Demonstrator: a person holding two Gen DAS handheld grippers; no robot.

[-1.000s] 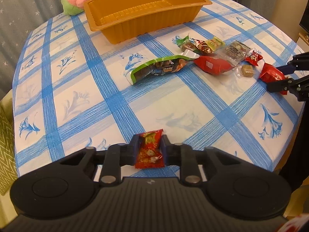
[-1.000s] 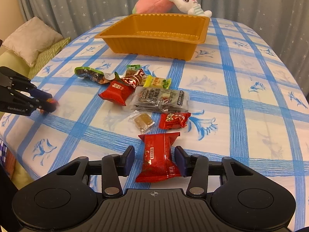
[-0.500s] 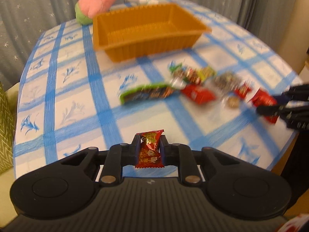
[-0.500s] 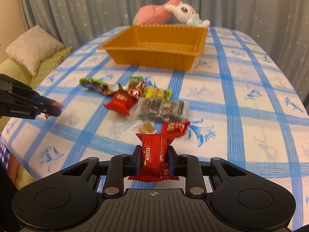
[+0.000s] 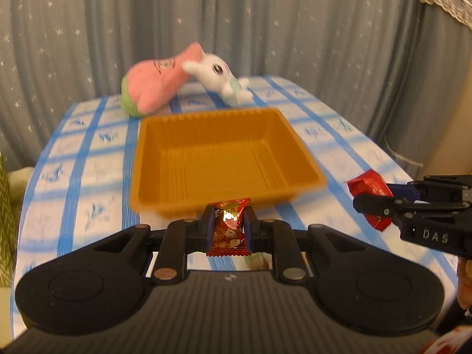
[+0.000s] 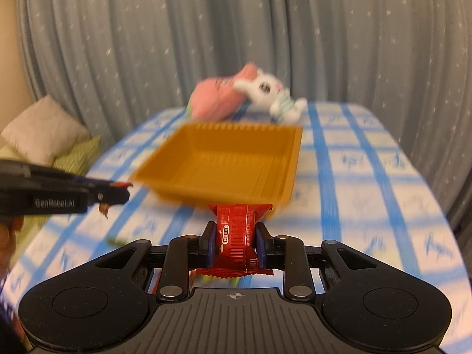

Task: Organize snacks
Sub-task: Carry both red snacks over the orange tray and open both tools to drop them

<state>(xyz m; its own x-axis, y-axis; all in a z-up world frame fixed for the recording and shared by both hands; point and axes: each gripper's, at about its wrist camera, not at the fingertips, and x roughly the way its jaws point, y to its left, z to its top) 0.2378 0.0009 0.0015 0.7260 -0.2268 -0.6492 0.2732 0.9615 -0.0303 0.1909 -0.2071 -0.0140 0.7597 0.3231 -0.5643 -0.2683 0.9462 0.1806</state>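
My left gripper (image 5: 228, 226) is shut on a small red candy packet (image 5: 228, 228), held in the air just short of the near rim of the orange tray (image 5: 206, 162). My right gripper (image 6: 236, 243) is shut on a larger red snack packet (image 6: 236, 236), also lifted, near the tray's (image 6: 224, 159) near edge. In the left wrist view the right gripper (image 5: 380, 203) shows at the right with its red packet (image 5: 368, 188). In the right wrist view the left gripper (image 6: 118, 191) shows at the left. The tray's inside looks bare.
A pink plush (image 5: 156, 85) and a white bunny plush (image 5: 221, 76) lie behind the tray on the blue-checked tablecloth (image 5: 88, 206). Grey starred curtains hang behind. Cushions (image 6: 44, 129) lie left of the table. The other snacks are mostly hidden below the grippers.
Both grippers have risen and moved forward toward the orange tray, each carrying its packet. The snack pile has dropped out of view beneath them.
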